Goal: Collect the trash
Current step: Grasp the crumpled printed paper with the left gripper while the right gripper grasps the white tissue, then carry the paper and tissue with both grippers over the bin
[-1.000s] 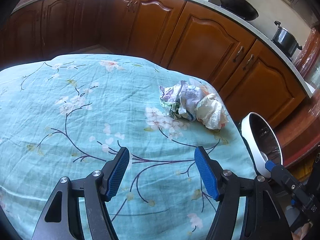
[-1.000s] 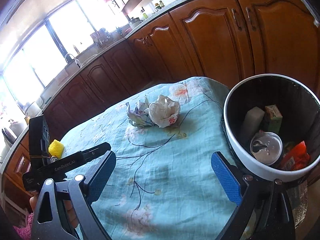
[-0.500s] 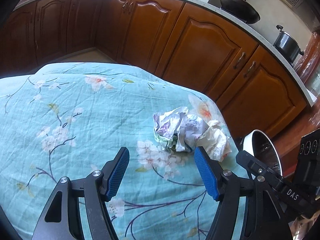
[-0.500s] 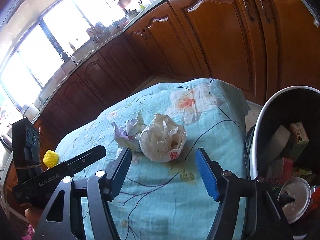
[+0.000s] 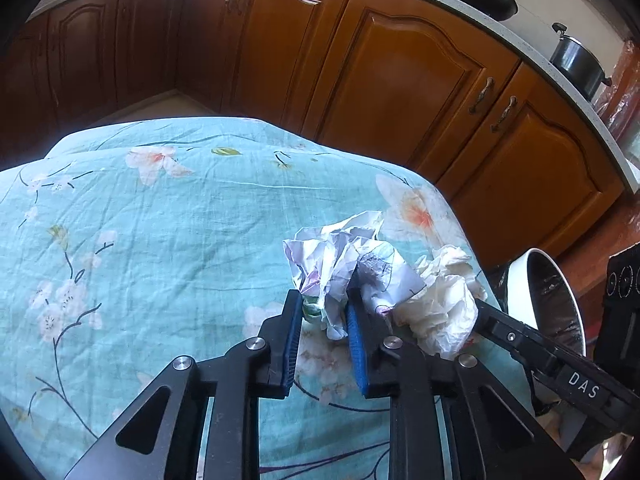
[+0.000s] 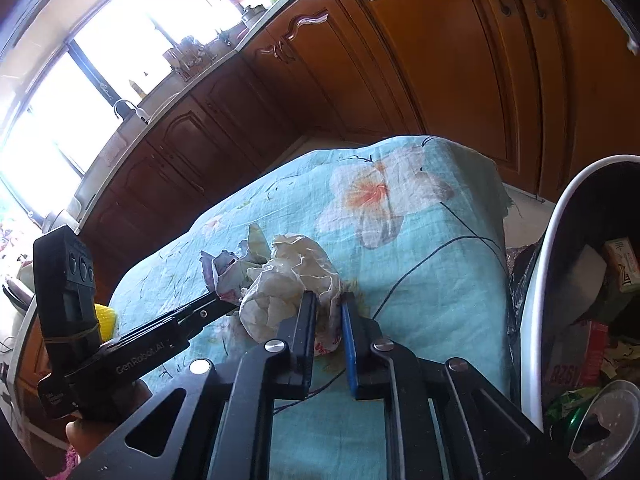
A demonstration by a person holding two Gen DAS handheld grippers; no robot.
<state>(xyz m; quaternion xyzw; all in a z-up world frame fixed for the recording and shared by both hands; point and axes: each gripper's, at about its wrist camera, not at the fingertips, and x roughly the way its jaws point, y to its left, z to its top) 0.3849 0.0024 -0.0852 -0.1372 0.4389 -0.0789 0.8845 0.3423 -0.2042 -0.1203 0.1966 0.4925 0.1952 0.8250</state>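
Both my tongs are clamped on trash near the table's far corner. My left gripper (image 5: 322,312) has its blue pads squeezed on the crumpled printed paper (image 5: 340,264), which lies on the teal floral tablecloth (image 5: 160,240). My right gripper (image 6: 327,312) is pinched on the white wadded tissue (image 6: 288,276) just beside that paper, the two wads touching. Red print shows on the tissue's lower edge, too small to read. In the right wrist view my left tool's side reads "GenRobot.AI"; in the left wrist view my right tool's arm reads "DAS". Past the table's right edge stands the white-rimmed bin (image 6: 548,280), holding a can (image 6: 604,428), a small carton (image 6: 622,264) and a red pack with upside-down digits I can't make out.
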